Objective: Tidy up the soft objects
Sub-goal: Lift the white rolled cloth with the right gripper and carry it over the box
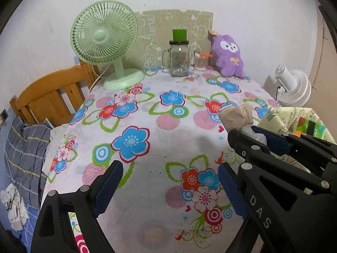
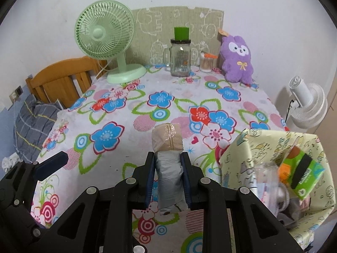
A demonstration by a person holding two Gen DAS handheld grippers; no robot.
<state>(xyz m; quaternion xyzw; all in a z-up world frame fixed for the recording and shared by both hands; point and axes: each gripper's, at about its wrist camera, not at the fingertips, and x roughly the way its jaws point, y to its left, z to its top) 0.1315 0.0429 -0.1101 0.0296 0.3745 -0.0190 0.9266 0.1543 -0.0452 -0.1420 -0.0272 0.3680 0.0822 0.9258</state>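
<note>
The right gripper point(image 2: 168, 177) is clamped on a wrapped soft bundle point(image 2: 167, 147), held by its grey lower part, with its long axis running forward along the fingers and its beige, taped end projecting beyond them above the floral tablecloth point(image 2: 126, 109). The left gripper point(image 1: 170, 187) is spread wide with nothing between its pads, just to the left. A patterned fabric bin point(image 2: 252, 143) is seen just right of the held bundle, nearer the right hand. Farther back, a purple plush toy point(image 2: 238, 59) is propped against the wall.
</note>
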